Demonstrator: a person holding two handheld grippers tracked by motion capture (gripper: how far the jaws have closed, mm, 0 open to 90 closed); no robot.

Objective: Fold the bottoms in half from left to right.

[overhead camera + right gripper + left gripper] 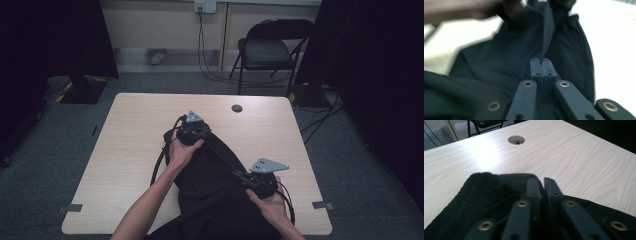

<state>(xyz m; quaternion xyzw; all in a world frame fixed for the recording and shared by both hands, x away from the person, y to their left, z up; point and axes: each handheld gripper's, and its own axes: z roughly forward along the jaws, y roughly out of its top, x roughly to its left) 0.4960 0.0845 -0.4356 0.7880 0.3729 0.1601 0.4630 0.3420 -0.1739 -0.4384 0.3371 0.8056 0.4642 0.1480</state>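
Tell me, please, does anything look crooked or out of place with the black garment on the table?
Yes. The black garment lies bunched, spilling over the table's near edge, with one fold pulled taut in the right gripper.

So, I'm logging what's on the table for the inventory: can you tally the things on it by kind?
Black garment: 1
Hand-held tools, left tool and right tool: 2
Total: 3
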